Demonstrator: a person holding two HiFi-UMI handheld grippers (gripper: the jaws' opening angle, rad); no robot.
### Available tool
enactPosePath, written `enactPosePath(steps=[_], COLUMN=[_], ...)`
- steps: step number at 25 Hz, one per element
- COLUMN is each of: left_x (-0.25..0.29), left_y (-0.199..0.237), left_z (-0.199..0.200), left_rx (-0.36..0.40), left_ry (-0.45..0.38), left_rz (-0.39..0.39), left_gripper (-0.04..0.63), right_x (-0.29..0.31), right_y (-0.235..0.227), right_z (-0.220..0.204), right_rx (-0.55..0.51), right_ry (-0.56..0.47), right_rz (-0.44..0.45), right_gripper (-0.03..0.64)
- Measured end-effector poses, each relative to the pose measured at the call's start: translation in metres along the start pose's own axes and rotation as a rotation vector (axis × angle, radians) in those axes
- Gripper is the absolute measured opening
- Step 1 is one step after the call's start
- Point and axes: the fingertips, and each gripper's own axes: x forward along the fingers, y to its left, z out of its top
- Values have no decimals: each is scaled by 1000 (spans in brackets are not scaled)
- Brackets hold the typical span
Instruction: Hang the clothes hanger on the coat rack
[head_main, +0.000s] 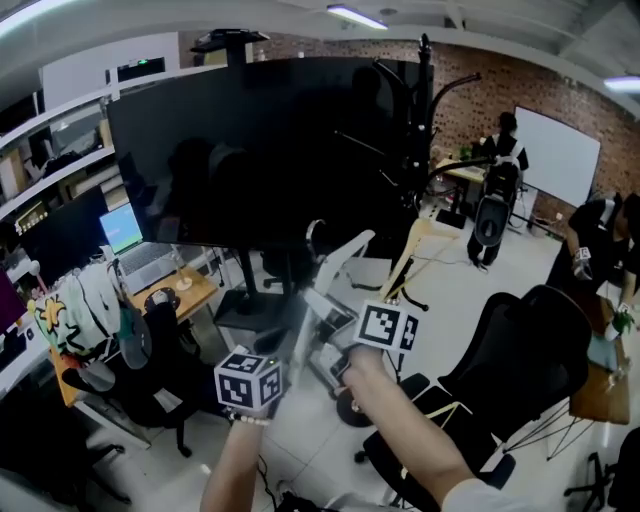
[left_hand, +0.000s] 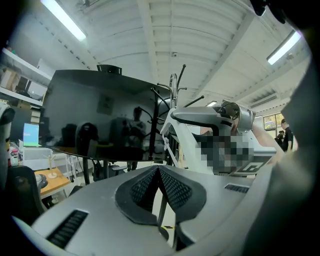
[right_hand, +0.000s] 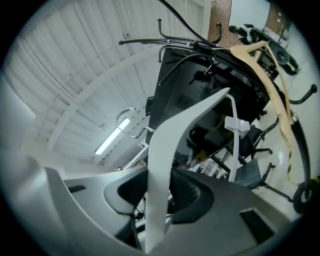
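step: transport, by my read. white hanger (head_main: 335, 262) is held in mid-air between both grippers, short of the coat rack (head_main: 425, 120), not hung yet.
left gripper (left_hand: 159, 170): jaws closed together, pinching a thin bar that I take to be the hanger's lower rail.
right gripper (right_hand: 159, 182): jaws clamped on the hanger's broad white arm, which runs up out of them.
hanger location: in front of the person, above the floor, near the lower edge of the dark screen (head_main: 260, 150); rack is beyond it, up and to the right in the head view.
long axis: tilted, rising from the grippers toward the rack; not level.
hook (head_main: 313, 235): at the top, pointing up, clear of every rack arm.
rack state: wooden hanger (head_main: 408, 252) already hangs on a lower arm; upper arms look free.
next move: lift so the hook tops a free arm, level the hanger, drop the hook over, then release both grips.
risk: snagging the wooden hanger or the screen edge.
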Motion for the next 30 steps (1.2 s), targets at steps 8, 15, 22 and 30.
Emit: enactPosePath(steps=[8,15,22,30], left_x=[49,66,73,94], left_y=[78,119,135,153], left_z=[14,19,11,11], left_rx=[28,23,18,26], left_ry=[45,60,66,73], left_rz=[-138,-225,-250,-263], left_gripper=[-2,-2,-2,-2], right_x=[64,83,85,101], right_y=[-33,-60,-93,-136], right_z=[30,57,95,141], right_rx=[-1,-14,-45,-42], right_ry=[-150,-295,-390,-466], right_rz=[-100,-231,-300,-345], right_gripper=[152,152,152,152])
